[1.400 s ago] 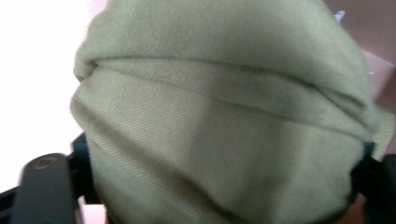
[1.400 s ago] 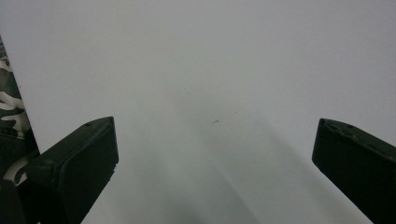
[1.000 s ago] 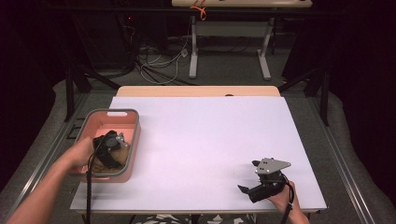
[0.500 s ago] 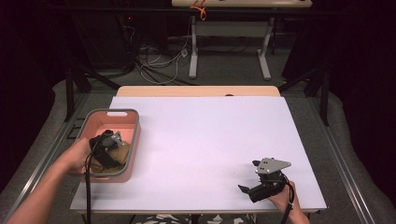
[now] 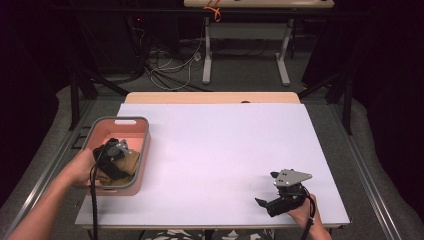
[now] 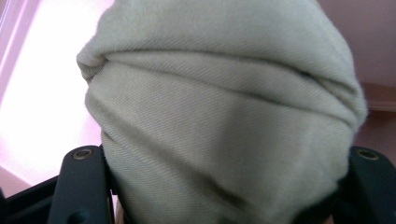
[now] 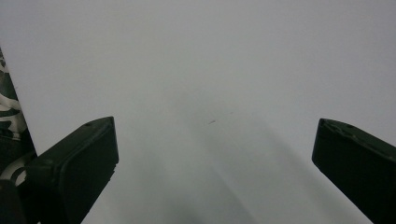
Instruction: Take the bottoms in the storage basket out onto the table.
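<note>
A beige cloth (image 5: 131,161) lies bunched in a pink bin (image 5: 117,120) at the table's left edge. My left gripper (image 5: 117,150) is down in the bin on top of the cloth. In the left gripper view the cloth bundle (image 6: 219,107) bulges up between the two jaws, which stand wide apart on either side of it, so the left gripper (image 6: 224,186) is open around it. My right gripper (image 5: 266,189) rests low over the white table top (image 5: 225,150) near the front right. It is open, and in the right gripper view the right gripper (image 7: 215,154) has bare white surface between its jaws.
The bin has a grey rim and a handle slot at its far end. Beyond the white sheet a strip of wooden table top (image 5: 210,97) shows. Cables (image 5: 170,70) and table legs (image 5: 207,50) stand on the floor behind. A cable trails from each gripper.
The left gripper has shifted slightly inside the bin over the cloth. The right gripper has not moved.
</note>
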`<state>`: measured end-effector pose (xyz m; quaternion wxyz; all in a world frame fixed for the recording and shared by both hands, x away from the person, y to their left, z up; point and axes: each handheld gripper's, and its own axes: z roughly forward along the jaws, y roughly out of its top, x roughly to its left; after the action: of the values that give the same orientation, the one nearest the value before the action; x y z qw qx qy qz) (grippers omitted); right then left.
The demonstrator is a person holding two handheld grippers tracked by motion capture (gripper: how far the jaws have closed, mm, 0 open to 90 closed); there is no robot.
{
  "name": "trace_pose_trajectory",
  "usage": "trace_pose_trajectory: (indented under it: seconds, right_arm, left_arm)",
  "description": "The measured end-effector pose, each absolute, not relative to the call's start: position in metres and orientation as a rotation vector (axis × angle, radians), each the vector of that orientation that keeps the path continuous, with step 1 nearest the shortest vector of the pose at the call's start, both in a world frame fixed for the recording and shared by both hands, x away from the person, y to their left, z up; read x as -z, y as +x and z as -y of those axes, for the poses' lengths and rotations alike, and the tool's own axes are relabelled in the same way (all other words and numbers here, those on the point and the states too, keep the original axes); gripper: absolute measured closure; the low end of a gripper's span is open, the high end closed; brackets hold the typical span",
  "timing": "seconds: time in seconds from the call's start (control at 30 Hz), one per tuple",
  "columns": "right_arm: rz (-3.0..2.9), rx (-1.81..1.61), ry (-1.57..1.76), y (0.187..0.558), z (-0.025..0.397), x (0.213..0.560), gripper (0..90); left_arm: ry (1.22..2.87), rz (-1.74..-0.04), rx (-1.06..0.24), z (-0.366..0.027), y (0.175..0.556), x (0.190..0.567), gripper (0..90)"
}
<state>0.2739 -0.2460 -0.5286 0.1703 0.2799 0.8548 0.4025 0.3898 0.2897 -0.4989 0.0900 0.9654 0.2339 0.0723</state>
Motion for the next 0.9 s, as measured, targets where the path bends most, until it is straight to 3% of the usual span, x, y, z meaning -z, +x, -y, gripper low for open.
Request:
trace_pose_trajectory:
  seconds: [0.9]
  right_arm:
    - [-2.428, -1.145, 0.794, 0.274, 0.247, 0.529, 0.0]
  left_arm:
    - [2.692, -0.845, -0.29, -0.295, 0.379, 0.48, 32.8]
